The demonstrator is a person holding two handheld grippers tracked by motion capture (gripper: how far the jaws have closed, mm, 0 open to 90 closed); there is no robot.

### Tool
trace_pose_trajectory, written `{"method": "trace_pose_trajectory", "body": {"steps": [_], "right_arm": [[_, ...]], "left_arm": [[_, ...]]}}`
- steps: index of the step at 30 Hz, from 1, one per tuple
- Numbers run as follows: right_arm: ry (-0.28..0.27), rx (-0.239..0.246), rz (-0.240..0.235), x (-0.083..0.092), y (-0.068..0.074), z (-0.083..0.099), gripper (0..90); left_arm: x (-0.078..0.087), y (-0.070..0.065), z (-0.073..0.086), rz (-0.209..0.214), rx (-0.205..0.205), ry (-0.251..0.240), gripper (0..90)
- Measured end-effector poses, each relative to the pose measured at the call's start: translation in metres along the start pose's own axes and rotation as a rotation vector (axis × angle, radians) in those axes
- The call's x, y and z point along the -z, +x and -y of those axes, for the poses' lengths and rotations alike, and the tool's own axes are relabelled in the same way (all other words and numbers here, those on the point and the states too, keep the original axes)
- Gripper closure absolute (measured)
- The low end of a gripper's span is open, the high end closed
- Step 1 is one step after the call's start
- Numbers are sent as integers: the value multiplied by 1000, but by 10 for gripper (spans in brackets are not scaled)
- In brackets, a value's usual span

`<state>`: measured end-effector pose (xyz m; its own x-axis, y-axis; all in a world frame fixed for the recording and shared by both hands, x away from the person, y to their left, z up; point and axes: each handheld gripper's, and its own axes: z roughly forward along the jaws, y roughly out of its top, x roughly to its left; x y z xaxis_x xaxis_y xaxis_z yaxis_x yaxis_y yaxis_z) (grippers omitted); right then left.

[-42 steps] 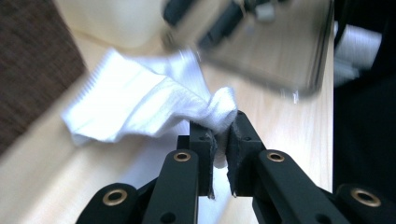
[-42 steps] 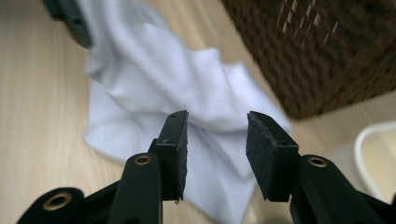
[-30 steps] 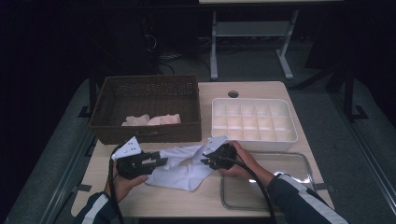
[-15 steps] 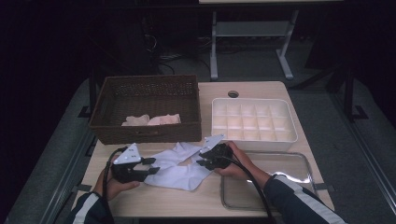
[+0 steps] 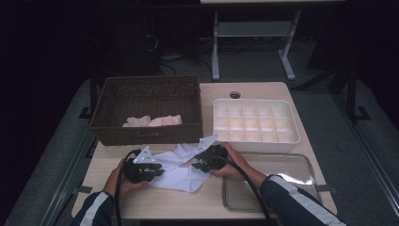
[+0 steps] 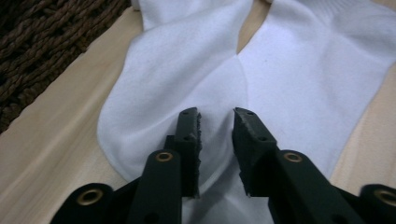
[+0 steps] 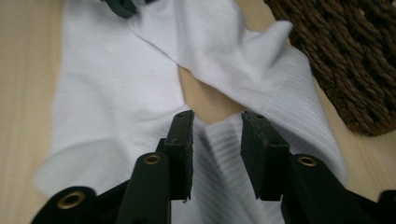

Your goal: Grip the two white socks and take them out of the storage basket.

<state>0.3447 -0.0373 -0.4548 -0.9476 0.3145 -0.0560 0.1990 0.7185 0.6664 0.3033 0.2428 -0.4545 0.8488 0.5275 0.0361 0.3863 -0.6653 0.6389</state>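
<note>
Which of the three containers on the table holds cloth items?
The brown wicker basket at back left: pale cloth pieces lie inside. The white divided box and metal tray hold none.

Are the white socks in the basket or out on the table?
Out. The white socks lie flat on the table, in front of the wicker basket.

white socks (image 6: 196, 70) cut off by frame edges, basket contents (image 5: 153, 121) indistinct

No legible txt, prob. none.
</note>
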Motion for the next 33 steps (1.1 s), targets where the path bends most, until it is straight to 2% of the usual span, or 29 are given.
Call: {"method": "trace_pose_trajectory", "body": {"steps": [1, 2, 3, 6, 7, 9, 10, 12, 13, 14, 15, 16, 18, 20, 21, 22, 24, 25, 27, 30, 32, 33], "right_arm": [[4, -28, -6, -2, -2, 0, 676], [1, -25, -10, -3, -4, 1, 698], [3, -44, -7, -4, -5, 1, 734], [10, -45, -2, -4, -7, 2, 791], [17, -59, -1, -3, -7, 2, 805], [10, -54, 4, 1, -8, 2, 820], [1, -45, 5, 4, -8, 1, 821], [-23, -19, 0, 12, -8, -1, 821], [-24, -29, 1, 18, -6, -3, 820], [-40, 9, 4, 24, -6, -4, 820], [-59, 19, 1, 30, -5, -5, 820], [-69, 15, -11, 38, -4, -5, 819], [-85, 34, -27, 53, -1, -6, 819], [-105, 37, -77, 68, 1, -4, 819], [-104, 54, -80, 74, 2, -2, 819], [-102, 70, -84, 80, 2, 0, 819], [-99, 112, -101, 85, 3, 5, 819], [-91, 146, -105, 87, 4, 8, 819], [-69, 172, -128, 87, 4, 11, 819], [-30, 196, -171, 82, 6, 15, 817], [9, 214, -162, 78, 6, 18, 805], [11, 198, -149, 76, 4, 19, 804]], "left_arm": [[0, 0, 0, 1, 1, -1, 774], [0, 0, 0, 2, -5, 0, 816], [1, 0, 0, 2, -12, 1, 864], [2, 0, -2, 7, -27, 1, 889], [4, -1, -2, -7, -26, -12, 890], [13, 0, -6, -22, -25, -66, 891], [22, 0, -10, -29, -19, -116, 891], [34, -2, -15, -36, -12, -177, 891], [41, -2, -18, -46, -18, -198, 891], [48, -3, -21, -42, -8, -235, 891], [55, -4, -23, -45, -5, -265, 890], [63, -5, -26, -59, 6, -300, 891], [73, -6, -29, -50, 27, -344, 891], [85, -5, -30, -47, 54, -387, 890], [89, -4, -29, -51, 58, -397, 890], [93, -3, -29, -66, 63, -399, 891], [95, 0, -26, -60, 91, -399, 891], [94, 1, -25, -67, 106, -392, 892], [89, 5, -22, -74, 130, -361, 892], [80, 14, -15, -82, 173, -320, 892], [74, 20, -10, -84, 204, -302, 892], [71, 23, -9, -87, 209, -291, 891]]}}
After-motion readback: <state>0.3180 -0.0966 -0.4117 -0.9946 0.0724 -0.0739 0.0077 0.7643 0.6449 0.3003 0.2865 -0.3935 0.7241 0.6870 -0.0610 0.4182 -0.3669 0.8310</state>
